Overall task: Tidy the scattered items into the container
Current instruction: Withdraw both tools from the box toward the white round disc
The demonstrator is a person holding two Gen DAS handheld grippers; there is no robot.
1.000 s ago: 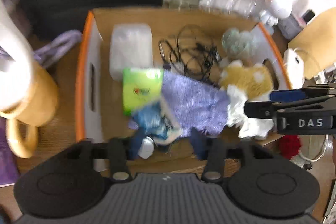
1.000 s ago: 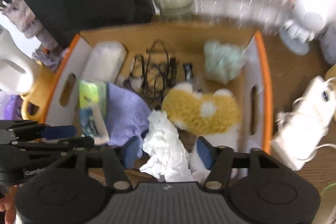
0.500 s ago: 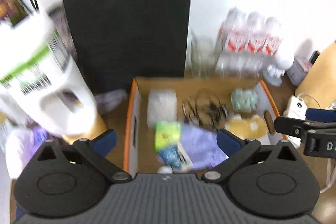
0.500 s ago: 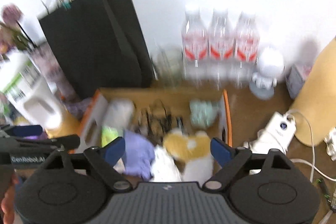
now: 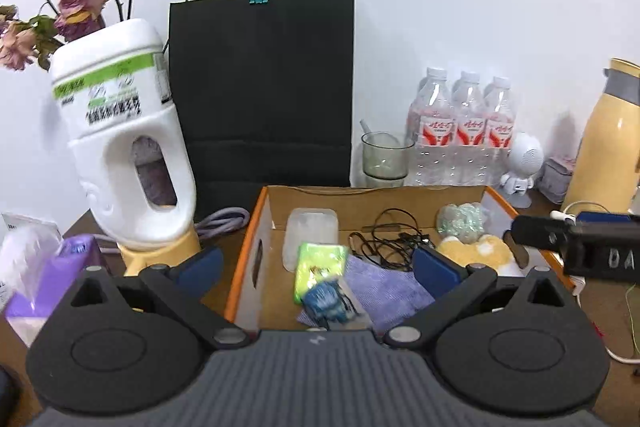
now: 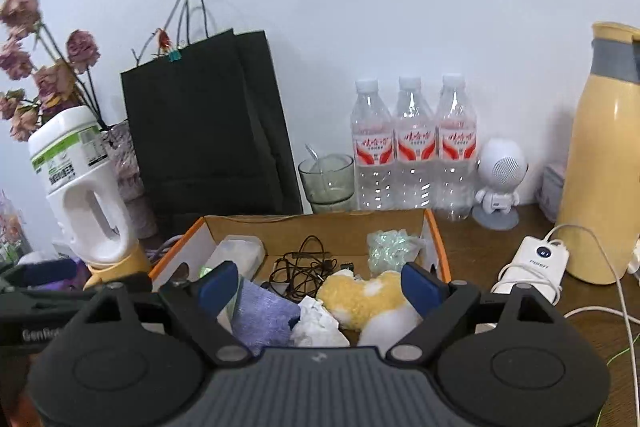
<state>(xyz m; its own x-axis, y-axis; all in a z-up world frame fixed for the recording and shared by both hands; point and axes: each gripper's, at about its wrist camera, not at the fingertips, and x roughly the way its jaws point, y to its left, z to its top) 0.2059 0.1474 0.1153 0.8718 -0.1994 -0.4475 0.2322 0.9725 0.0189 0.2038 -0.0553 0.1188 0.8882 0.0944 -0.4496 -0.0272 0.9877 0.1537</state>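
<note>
Wooden table (image 6: 472, 251), black bag (image 5: 262, 87), perhaps blurred jug (image 5: 120, 147)

You have open air above the box (image 6: 435, 247). Behind it the bag (image 6: 208, 131), glass (image 6: 327, 179) and bottles (image 6: 414, 147) wall off the back; the jug (image 5: 124, 155) crowds its left, the charger (image 6: 536, 263) and its cable its right.

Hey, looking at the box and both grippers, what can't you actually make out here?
- Left wrist view: the small blue packet in the cardboard box is blurred, print unreadable.
- Right wrist view: the green pack is hidden behind the right gripper.
- Right wrist view: left gripper cut off by the frame edge.
</note>
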